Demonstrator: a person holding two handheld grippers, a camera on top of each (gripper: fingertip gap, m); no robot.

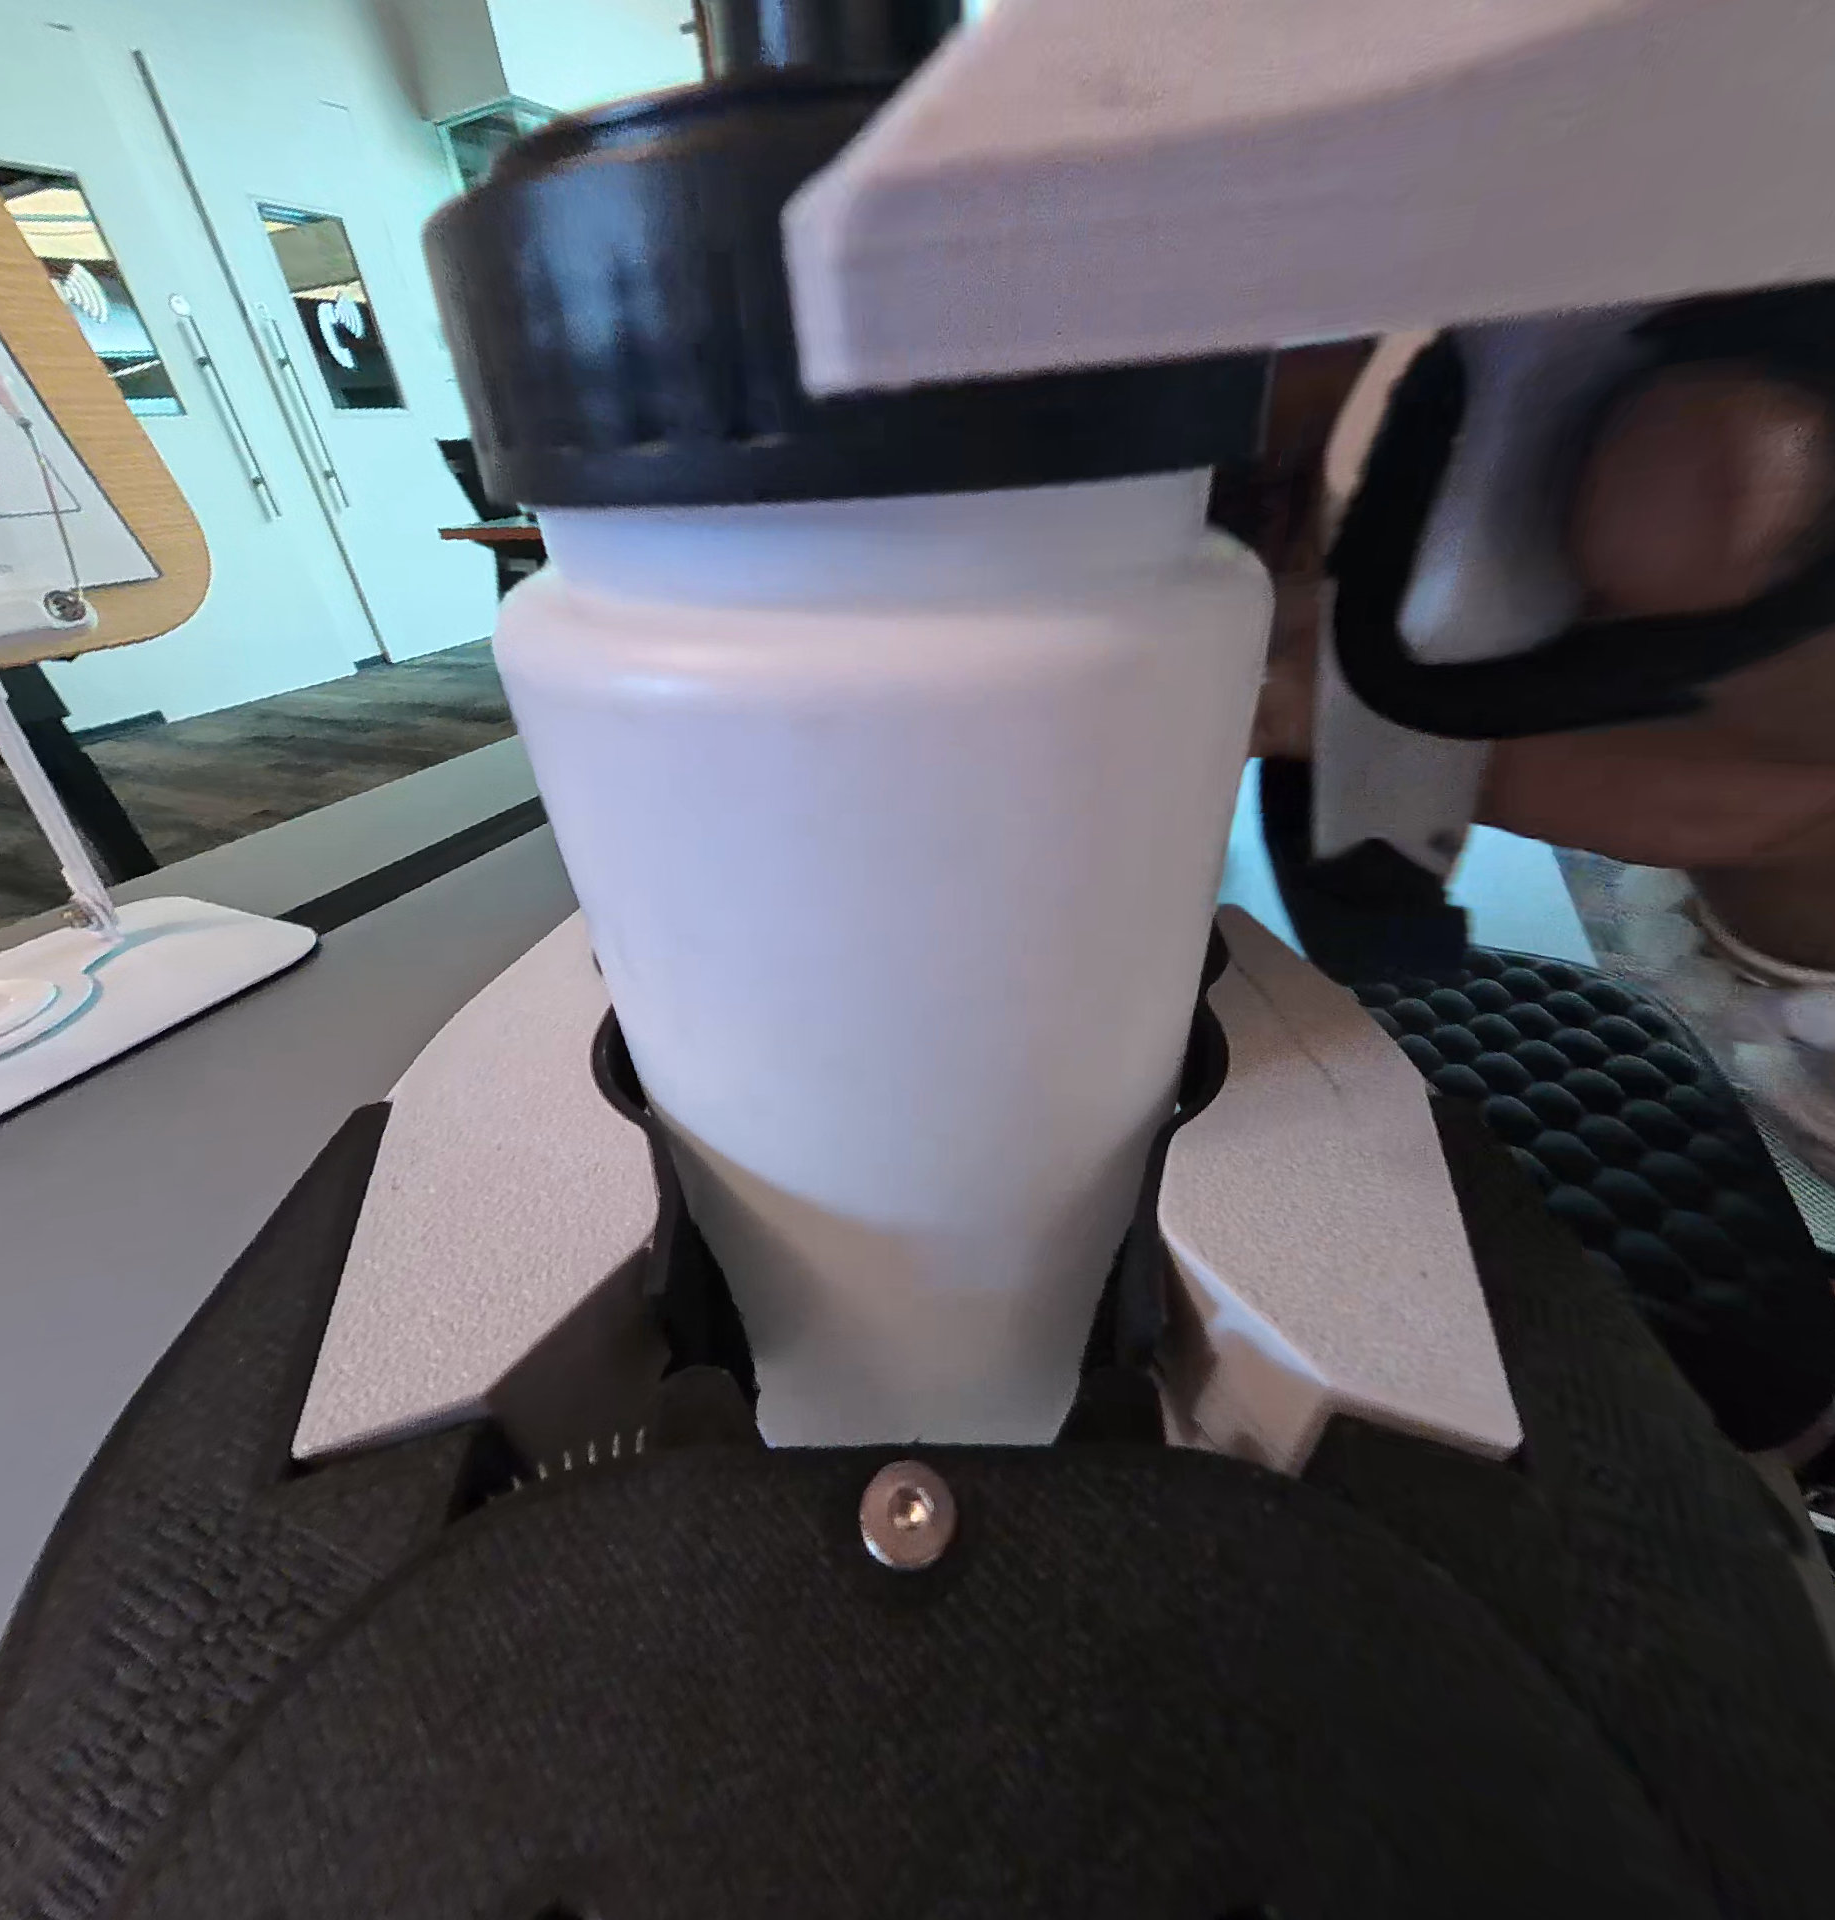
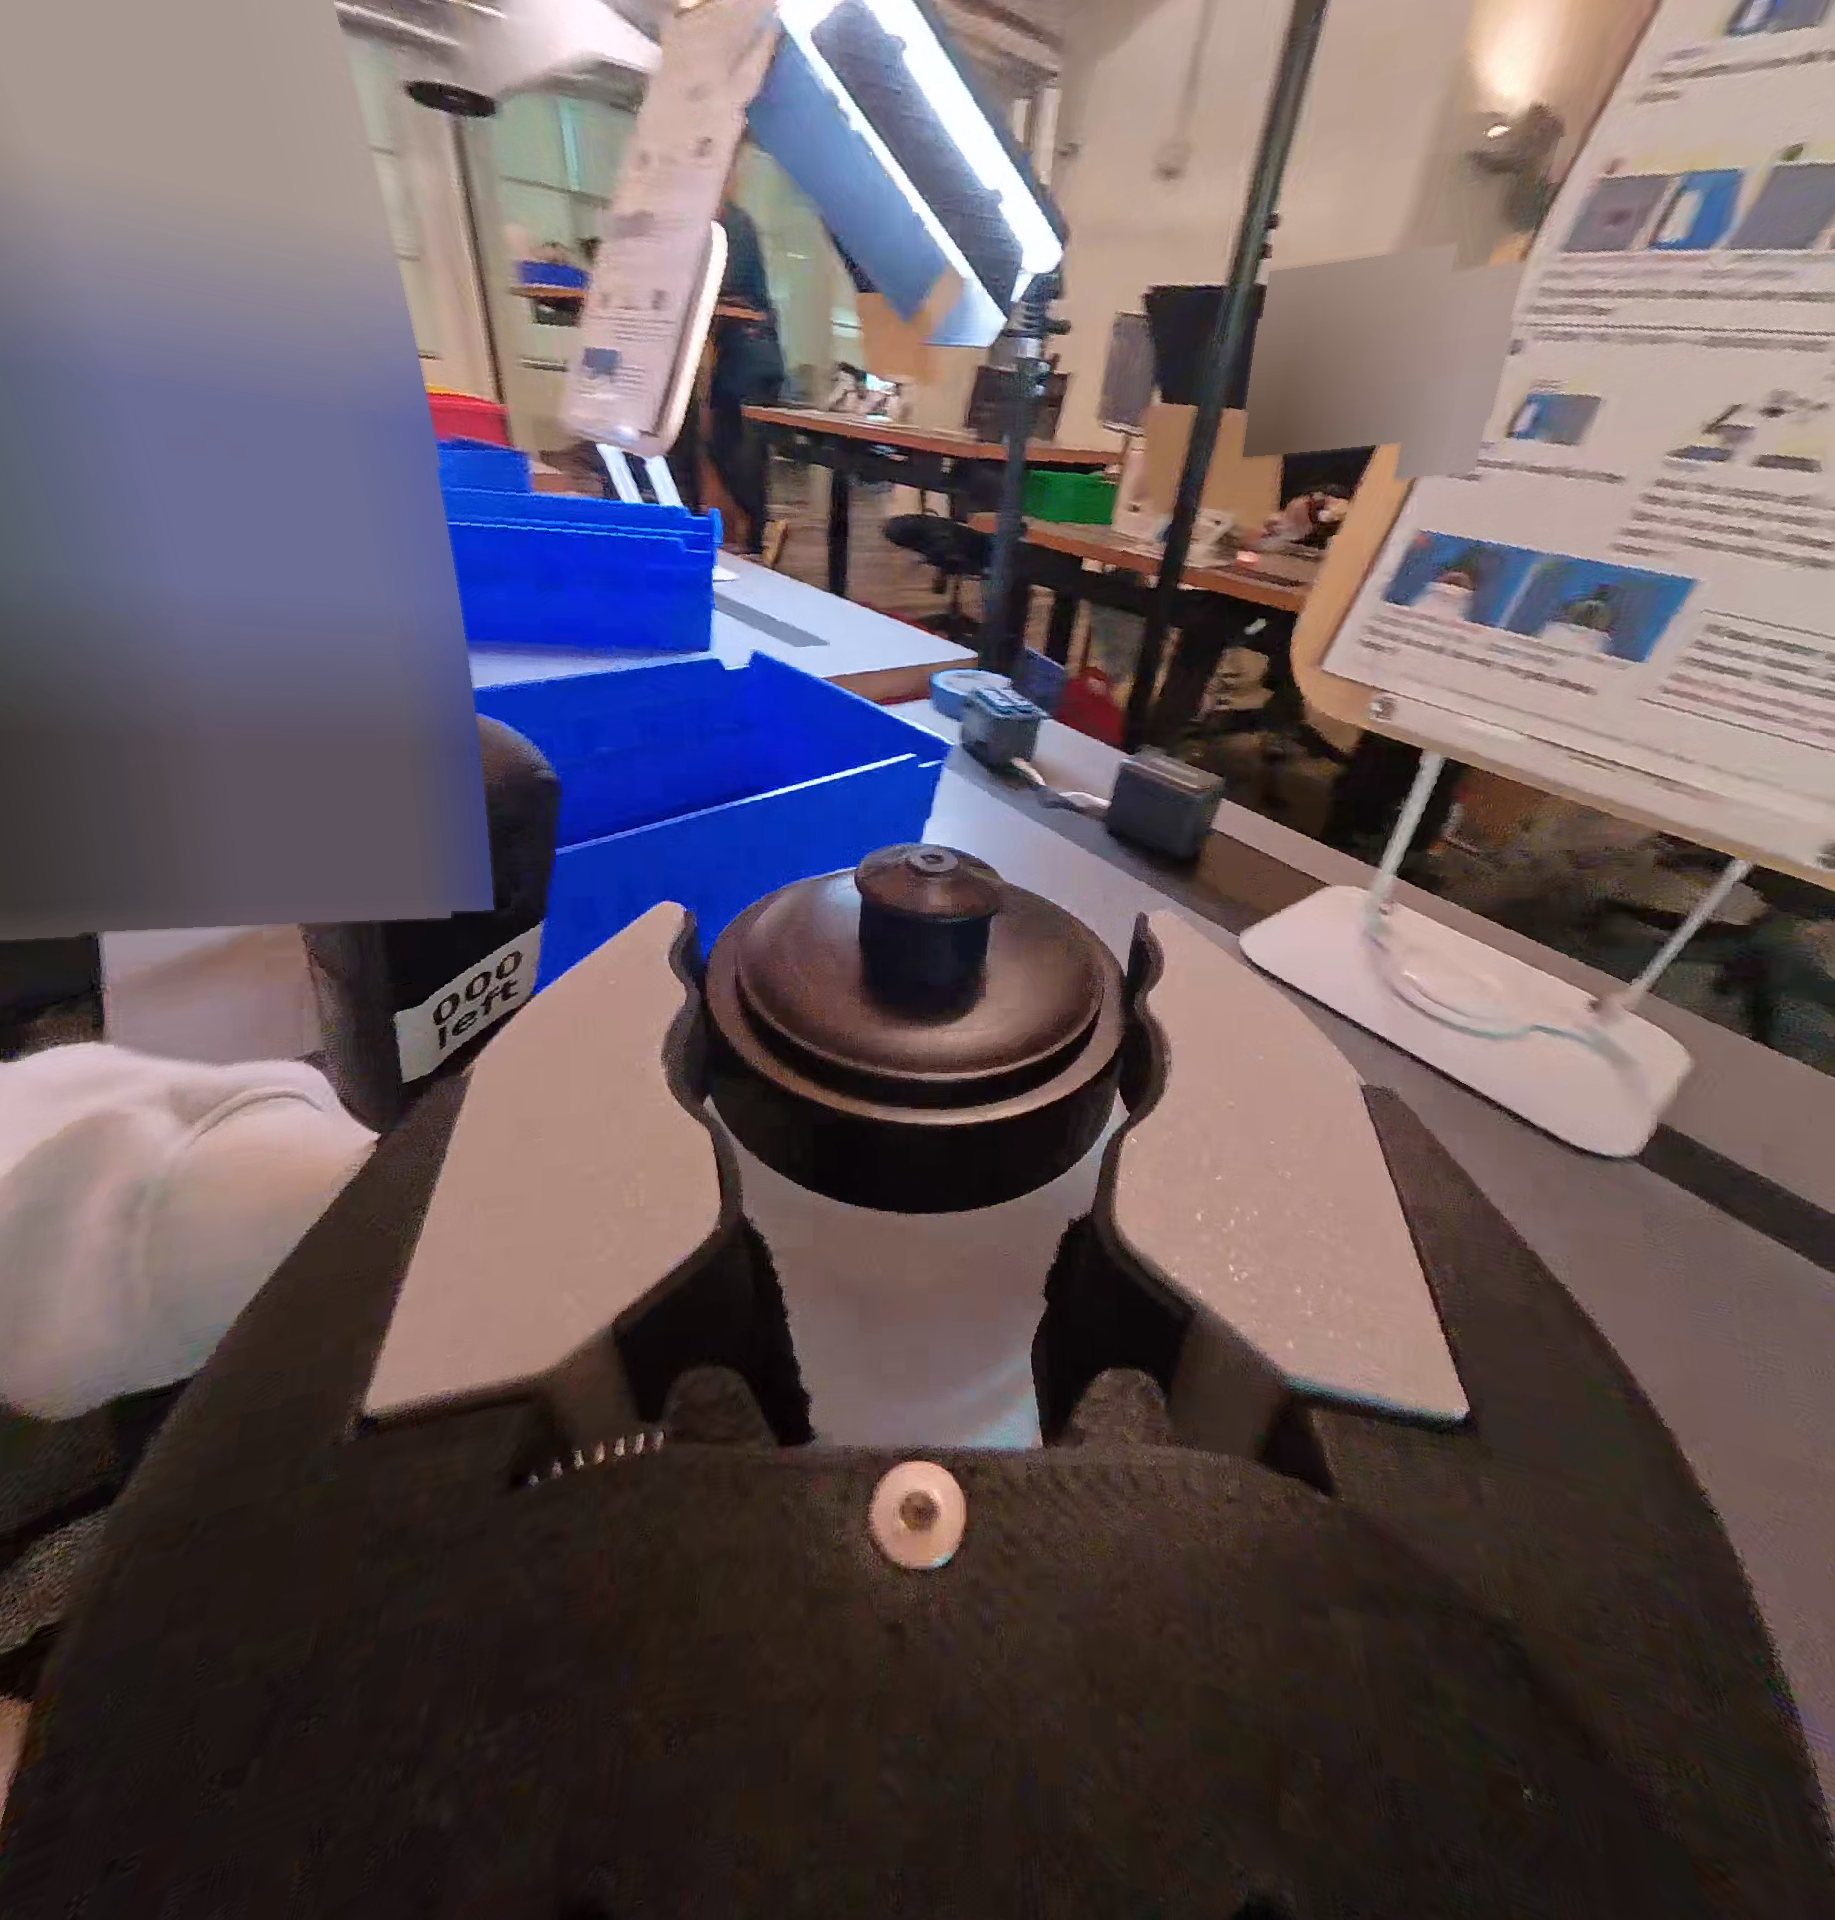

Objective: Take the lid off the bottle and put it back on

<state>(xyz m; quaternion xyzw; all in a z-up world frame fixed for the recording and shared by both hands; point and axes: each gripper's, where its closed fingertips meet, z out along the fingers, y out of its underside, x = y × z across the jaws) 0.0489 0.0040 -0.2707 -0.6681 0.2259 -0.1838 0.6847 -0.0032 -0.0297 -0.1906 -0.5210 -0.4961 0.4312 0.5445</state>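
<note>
Grey table [image 2: 1671, 1299], blue bins [image 2: 705, 769], glass doors [image 1: 300, 343], carpeted floor [image 1: 300, 727].

My right gripper's grey finger [image 1: 1308, 197] covers part of the round black plastic lid [image 1: 622, 332]. The white plastic bottle's [image 1: 892, 831] base is hidden from me.

Grey table [image 2: 1578, 1278]: blue bins [image 2: 726, 790], white stand base [image 2: 1464, 997], grey boxes [image 2: 1162, 800].

Left gripper [image 1: 908, 1049]: lower centre of frame, jaws closed against a body between them.
Right gripper [image 2: 913, 1023]: mid-frame, jaws clamped on a cap.
</note>
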